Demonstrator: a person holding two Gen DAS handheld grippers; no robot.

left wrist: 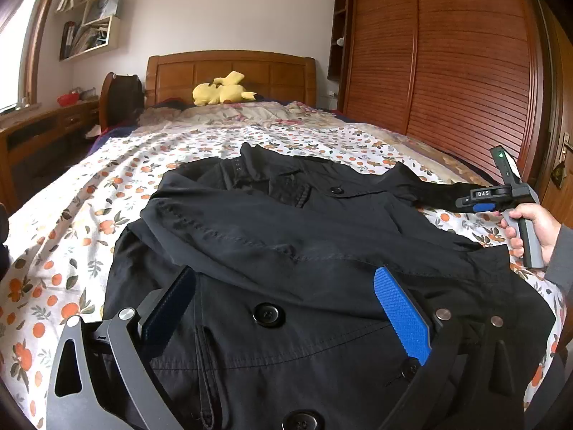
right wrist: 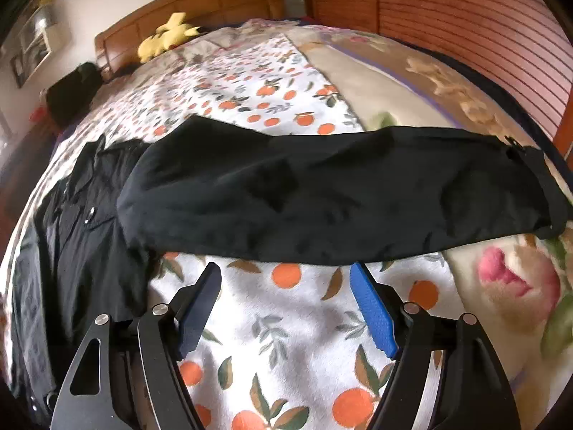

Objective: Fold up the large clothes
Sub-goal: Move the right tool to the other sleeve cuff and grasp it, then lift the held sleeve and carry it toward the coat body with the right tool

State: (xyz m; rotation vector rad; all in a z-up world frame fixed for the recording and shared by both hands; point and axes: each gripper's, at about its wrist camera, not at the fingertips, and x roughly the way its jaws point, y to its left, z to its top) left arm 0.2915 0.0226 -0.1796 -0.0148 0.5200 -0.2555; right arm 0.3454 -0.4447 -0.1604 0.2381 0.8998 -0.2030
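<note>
Left wrist view, bottom of frame: the left gripper (left wrist: 283, 308), blue-padded jaws spread wide and empty, hovers over the lower front of the black buttoned fabric coat (left wrist: 304, 258), which lies face-up across the orange-print white bedspread (left wrist: 71, 215). One sleeve appears already folded across the chest. Right wrist view, bottom of frame: the right gripper (right wrist: 286, 304), jaws well apart and gripping nothing, points down at the bedspread just short of the outstretched black sleeve (right wrist: 322, 186), which crosses mid-frame, unfolded. Judged early: this sleeve and the body folds remain. Far, upper left: yellow plush toy (left wrist: 222, 89) against the wooden headboard (left wrist: 232, 71).
</note>
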